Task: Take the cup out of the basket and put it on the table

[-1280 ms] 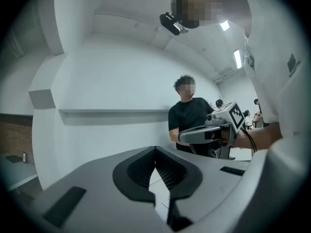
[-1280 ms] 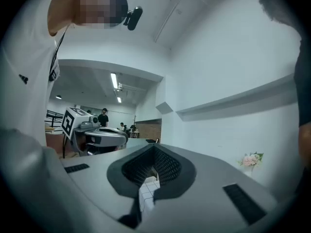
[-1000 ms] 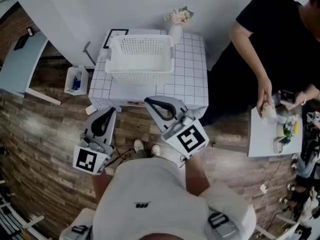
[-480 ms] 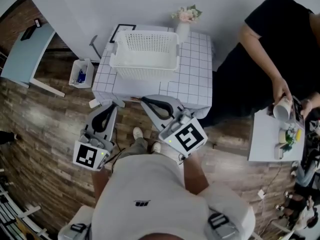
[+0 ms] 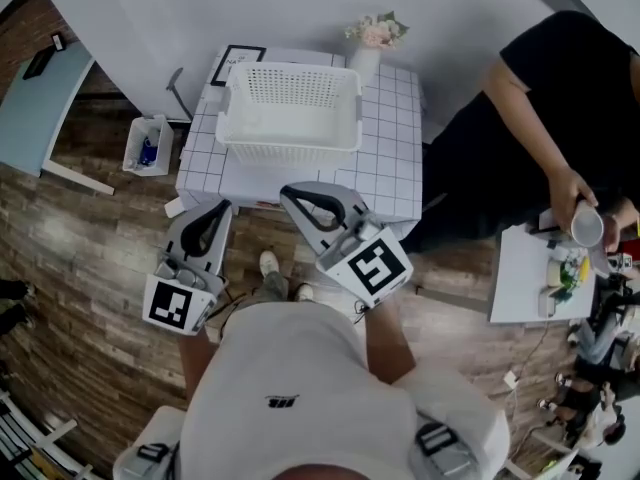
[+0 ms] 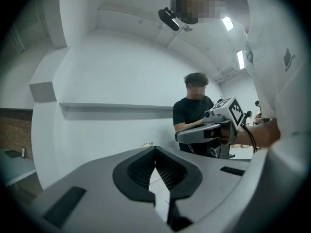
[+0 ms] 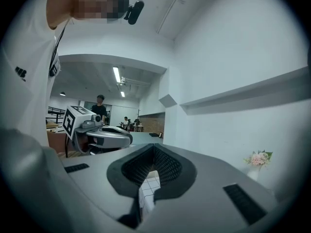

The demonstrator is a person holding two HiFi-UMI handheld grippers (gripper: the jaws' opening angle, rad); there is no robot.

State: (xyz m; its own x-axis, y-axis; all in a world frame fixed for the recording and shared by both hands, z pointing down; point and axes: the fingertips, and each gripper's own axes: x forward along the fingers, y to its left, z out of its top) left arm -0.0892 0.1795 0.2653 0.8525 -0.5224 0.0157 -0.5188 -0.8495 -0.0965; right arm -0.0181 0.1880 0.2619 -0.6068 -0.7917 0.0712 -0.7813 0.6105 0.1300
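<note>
**Both grippers shut and empty at the table's near edge, cup away to your right**

Your left gripper (image 6: 155, 150) has its jaws together at the tips with nothing between them. Your right gripper (image 7: 154, 148) is the same, pads meeting and nothing gripped. You hold both about level, side by side, the right one a little further forward. Through the gap under each pair of jaws you see the white gridded table (image 5: 392, 168). In the head view both tips sit at its near edge, the left one by the near-left corner.

The white basket (image 5: 288, 140) stands on that table straight ahead of your grippers, apart from both. A vase of flowers (image 5: 366, 48) stands at the table's far edge, just right of the basket.

The white cup (image 5: 586, 226) is well apart from both grippers, far to your right. It is in the hand (image 5: 570, 190) of a person in black, over a small side table (image 5: 518, 278)
</note>
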